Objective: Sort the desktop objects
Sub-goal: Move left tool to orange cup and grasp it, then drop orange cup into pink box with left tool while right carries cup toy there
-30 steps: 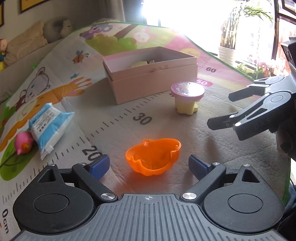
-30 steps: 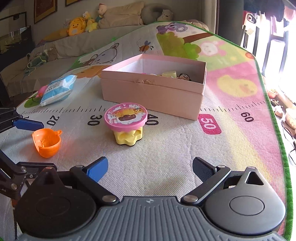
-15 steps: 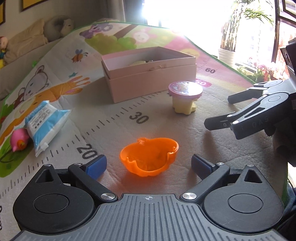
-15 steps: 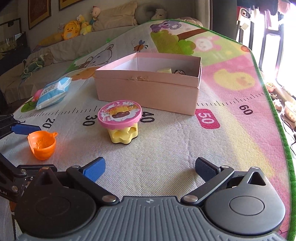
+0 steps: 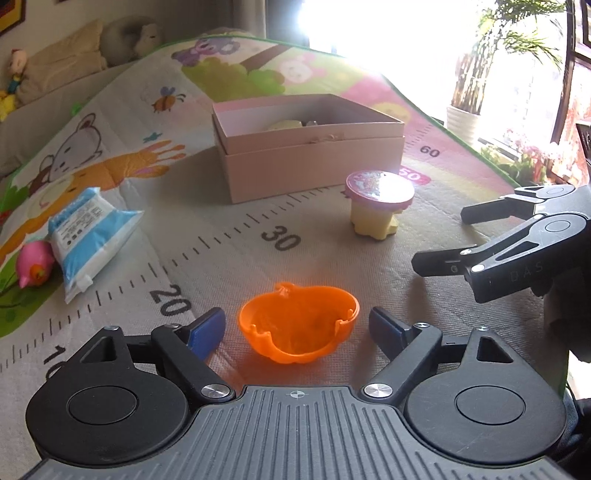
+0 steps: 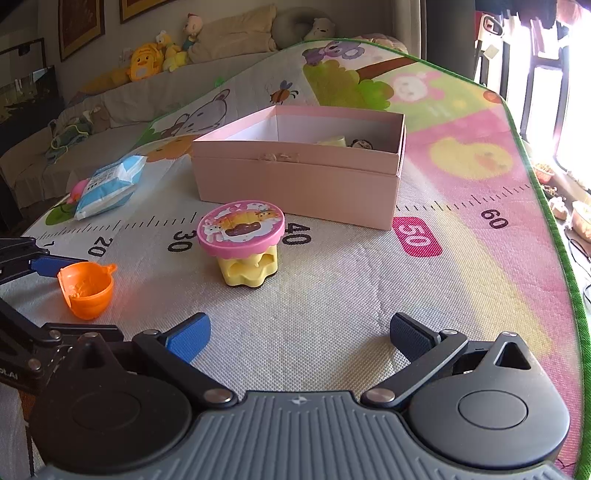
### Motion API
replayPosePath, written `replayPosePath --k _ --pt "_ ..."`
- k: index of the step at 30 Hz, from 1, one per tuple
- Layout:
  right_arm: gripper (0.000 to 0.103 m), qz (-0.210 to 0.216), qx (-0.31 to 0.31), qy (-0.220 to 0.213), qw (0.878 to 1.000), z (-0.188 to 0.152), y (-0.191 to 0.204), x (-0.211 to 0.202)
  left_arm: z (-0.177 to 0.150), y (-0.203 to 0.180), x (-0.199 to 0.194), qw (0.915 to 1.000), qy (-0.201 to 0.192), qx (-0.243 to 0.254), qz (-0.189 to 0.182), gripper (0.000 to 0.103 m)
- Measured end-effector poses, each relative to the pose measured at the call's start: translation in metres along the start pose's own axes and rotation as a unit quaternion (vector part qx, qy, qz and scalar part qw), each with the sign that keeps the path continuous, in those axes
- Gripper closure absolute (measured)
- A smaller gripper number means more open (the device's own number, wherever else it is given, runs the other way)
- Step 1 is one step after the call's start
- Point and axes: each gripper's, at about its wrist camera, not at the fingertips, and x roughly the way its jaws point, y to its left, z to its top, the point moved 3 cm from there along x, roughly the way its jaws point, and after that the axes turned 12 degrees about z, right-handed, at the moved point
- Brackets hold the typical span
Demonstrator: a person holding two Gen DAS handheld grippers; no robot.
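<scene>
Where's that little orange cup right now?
The orange cup sits on the play mat, between the open left gripper fingers, near the printed 20.

The shell cup (image 5: 299, 328) was bright orange. At its twelve o'clock, the toy stool (image 6: 242, 242) wore a pink top printed with cartoon animals over a pale yellow base. The box (image 6: 299, 177) was plain pink. The packet (image 5: 86, 236) at ten o'clock was blue and white. The mat (image 6: 332, 295) was grey with black ruler numbers.

A home living room: a children's play mat (image 6: 461, 258), a sofa (image 6: 122, 99) with stuffed toys (image 6: 144, 62), framed pictures (image 6: 79, 26).
</scene>
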Motion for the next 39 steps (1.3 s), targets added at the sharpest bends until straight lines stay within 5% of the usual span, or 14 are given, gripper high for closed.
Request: replayPosePath --k 4,12,16,21,24,29,33,39 --pt "0.0 -0.008 -0.003 0.011 1.0 0.002 0.002 0.001 0.004 -0.001 0.0 1.0 -0.002 -0.009 0.004 0.036" --pt "0.001 0.006 -0.076 -0.023 0.997 0.04 0.035 -0.008 -0.003 0.007 -0.008 0.9998 -0.003 -0.014 0.011 0.037" --pt "0.014 -0.001 -0.08 0.014 0.997 0.051 0.036 0.021 -0.004 0.012 -0.011 0.9996 -0.004 -0.021 0.017 0.037" --pt "0.054 0.005 -0.057 0.038 0.998 0.05 0.032 0.03 -0.004 0.021 -0.016 0.999 -0.006 -0.027 0.034 0.037" --pt "0.059 0.009 -0.061 0.027 0.998 0.052 0.035 0.011 0.005 0.026 -0.023 0.9987 -0.013 -0.027 0.04 0.037" --pt "0.06 0.031 -0.079 -0.041 0.996 0.086 0.039 -0.052 0.059 0.035 -0.056 0.9967 -0.066 -0.047 0.007 0.037" --pt "0.06 0.04 -0.083 -0.105 0.99 0.121 0.036 -0.1 0.113 0.026 -0.074 0.9889 -0.142 -0.011 0.041 0.037" --pt "0.06 0.002 -0.099 -0.147 0.984 0.144 0.025 -0.126 0.186 0.012 -0.036 0.9839 -0.173 -0.004 0.043 0.037"
